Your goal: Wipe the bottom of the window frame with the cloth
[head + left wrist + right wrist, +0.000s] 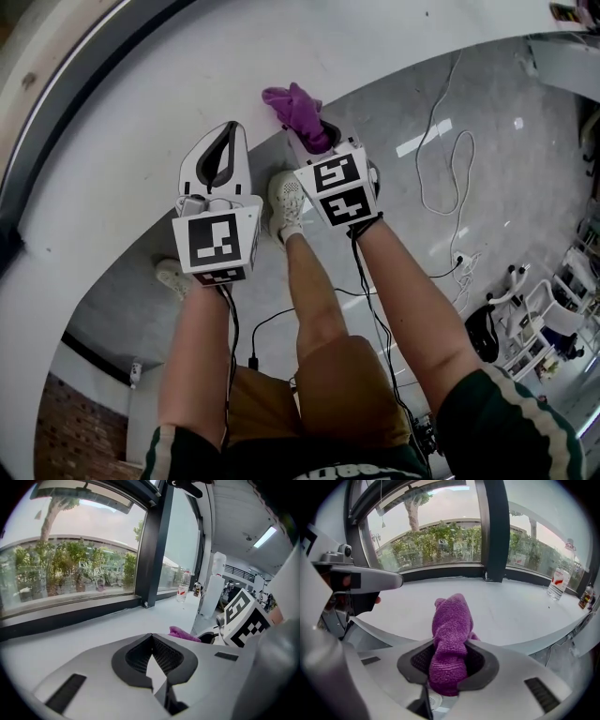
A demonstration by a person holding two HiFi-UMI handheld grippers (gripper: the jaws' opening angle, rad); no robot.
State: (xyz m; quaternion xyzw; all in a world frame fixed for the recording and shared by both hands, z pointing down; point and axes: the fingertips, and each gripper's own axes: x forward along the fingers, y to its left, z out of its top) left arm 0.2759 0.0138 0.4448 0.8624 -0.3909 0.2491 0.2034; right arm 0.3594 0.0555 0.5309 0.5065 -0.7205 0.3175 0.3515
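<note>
My right gripper (449, 651) is shut on a purple cloth (450, 634) that sticks up out of its jaws, held just above the front edge of the white sill (511, 616). In the head view the cloth (298, 108) pokes past the right gripper (314, 141) over the sill (141, 112). My left gripper (229, 131) hovers over the sill beside it, shut on nothing (151, 637). The dark bottom rail of the window frame (440, 572) runs along the far side of the sill, also seen as the window frame (70, 616) from the left.
A dark vertical mullion (494, 527) divides the glass. A water bottle (558, 585) stands on the sill far right. Below are the person's legs and shoes (286, 202), white cables on the grey floor (441, 150), and chairs (525, 319) at right.
</note>
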